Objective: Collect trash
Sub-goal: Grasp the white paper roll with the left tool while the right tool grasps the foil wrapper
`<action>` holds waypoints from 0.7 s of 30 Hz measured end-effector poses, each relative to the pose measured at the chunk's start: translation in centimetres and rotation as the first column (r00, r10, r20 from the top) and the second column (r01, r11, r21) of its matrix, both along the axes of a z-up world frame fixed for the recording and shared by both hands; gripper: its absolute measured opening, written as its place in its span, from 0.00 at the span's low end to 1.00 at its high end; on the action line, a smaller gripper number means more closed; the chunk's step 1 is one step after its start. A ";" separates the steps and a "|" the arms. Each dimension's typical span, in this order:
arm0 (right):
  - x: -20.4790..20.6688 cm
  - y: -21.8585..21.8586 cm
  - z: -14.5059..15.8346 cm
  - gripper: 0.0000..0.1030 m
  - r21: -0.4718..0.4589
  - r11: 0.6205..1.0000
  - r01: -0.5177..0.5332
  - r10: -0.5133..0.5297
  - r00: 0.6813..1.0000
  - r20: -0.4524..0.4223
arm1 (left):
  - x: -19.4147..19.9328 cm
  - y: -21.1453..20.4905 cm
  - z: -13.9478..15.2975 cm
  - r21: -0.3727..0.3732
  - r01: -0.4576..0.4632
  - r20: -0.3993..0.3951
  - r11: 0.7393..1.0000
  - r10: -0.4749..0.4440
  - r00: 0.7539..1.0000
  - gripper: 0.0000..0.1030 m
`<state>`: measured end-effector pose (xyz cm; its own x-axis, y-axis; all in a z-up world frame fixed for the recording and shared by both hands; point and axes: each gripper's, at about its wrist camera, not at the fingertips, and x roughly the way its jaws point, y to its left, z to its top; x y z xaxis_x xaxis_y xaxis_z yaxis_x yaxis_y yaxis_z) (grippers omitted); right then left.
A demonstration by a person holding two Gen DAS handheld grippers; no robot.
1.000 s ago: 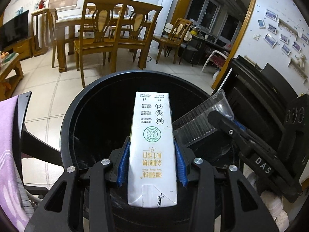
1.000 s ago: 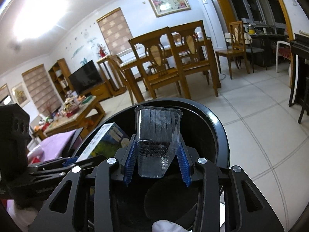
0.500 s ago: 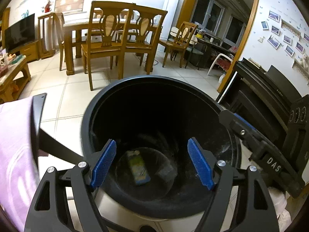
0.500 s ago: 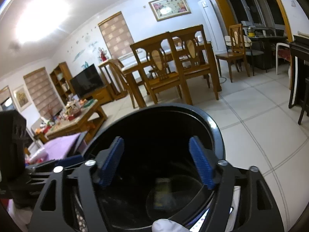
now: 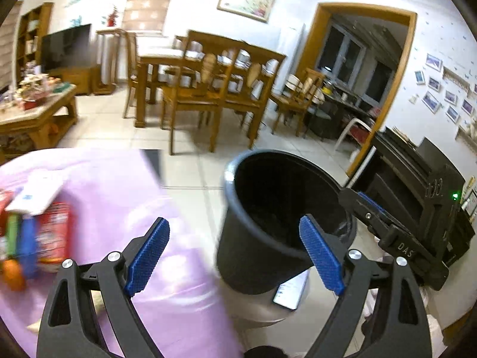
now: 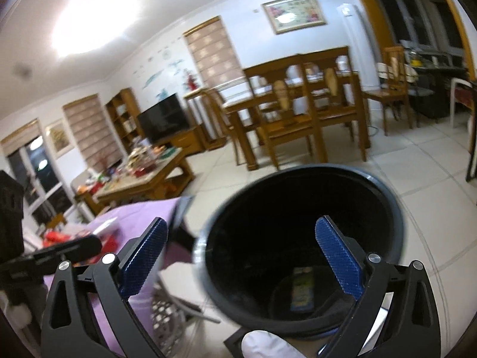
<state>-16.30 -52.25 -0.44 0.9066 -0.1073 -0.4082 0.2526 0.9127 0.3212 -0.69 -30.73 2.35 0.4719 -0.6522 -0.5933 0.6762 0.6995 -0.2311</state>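
Observation:
A black round bin (image 5: 256,256) stands on the tiled floor beside a table with a purple cloth (image 5: 119,185). My left gripper (image 5: 235,256) hangs over the gap between the cloth and the bin; its jaws are opening and nothing is between them. My right gripper (image 6: 241,265) hovers above the bin (image 6: 387,208), its jaws opening and empty too. At the bottom of the bin lies the carton (image 6: 302,289). Packets and a white card (image 5: 35,208) lie on the cloth at the left. The right gripper's body (image 5: 396,238) shows at the right of the left wrist view.
A phone (image 5: 290,294) lies by the bin's foot. Wooden dining chairs and a table (image 5: 208,89) stand beyond, a cluttered coffee table (image 5: 35,110) at the left, a black piano (image 5: 417,173) at the right. A white gloved fingertip (image 6: 268,343) shows at the bottom edge.
Both grippers let go: the carton and the clear plastic cup dropped into the bin. Both jaws widened, and both hands rose and swung left, away from the bin's mouth toward the purple cloth.

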 end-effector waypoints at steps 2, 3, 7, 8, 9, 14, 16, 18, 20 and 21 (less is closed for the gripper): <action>1.1 2.9 1.1 0.95 -0.017 0.998 -0.053 0.053 0.999 -0.006 | 0.2 3.1 0.5 -0.010 -0.046 0.010 0.999 0.047 0.999 0.86; 1.5 4.0 1.4 0.95 -0.019 0.997 -0.073 0.073 0.997 -0.008 | 0.5 4.8 0.7 -0.016 -0.076 0.016 0.997 0.076 0.997 0.86; 4.1 9.0 2.3 0.95 -0.006 0.984 -0.176 0.176 0.984 -0.022 | 2.1 12.6 1.1 -0.021 -0.218 0.026 0.976 0.219 0.975 0.86; 5.0 10.4 2.5 0.95 0.002 0.979 -0.205 0.205 0.978 -0.028 | 2.7 15.2 1.0 -0.024 -0.265 0.021 0.964 0.265 0.964 0.86; 5.9 11.6 2.8 0.95 0.008 0.973 -0.229 0.229 0.973 -0.034 | 3.2 17.4 0.8 -0.027 -0.303 0.014 0.952 0.304 0.953 0.86; 10.9 18.2 3.9 0.95 0.025 0.938 -0.345 0.346 0.936 -0.060 | 7.1 27.7 -0.6 0.023 -0.505 -0.004 0.863 0.505 0.863 0.86; 13.3 20.2 4.0 0.95 0.051 0.923 -0.383 0.385 0.920 -0.075 | 8.4 30.2 -1.5 0.047 -0.551 -0.031 0.833 0.553 0.833 0.86; 15.9 21.5 4.0 0.95 0.088 0.910 -0.404 0.412 0.907 -0.090 | 10.1 32.6 -2.7 0.075 -0.584 -0.065 0.808 0.588 0.806 0.86; 19.3 22.4 3.5 0.91 0.162 0.897 -0.412 0.432 0.894 -0.119 | 11.4 33.6 -3.7 0.113 -0.593 -0.085 0.798 0.602 0.794 0.86; 21.1 22.6 3.1 0.91 0.210 0.887 -0.410 0.442 0.887 -0.133 | 12.0 33.8 -4.1 0.127 -0.593 -0.094 0.795 0.605 0.791 0.86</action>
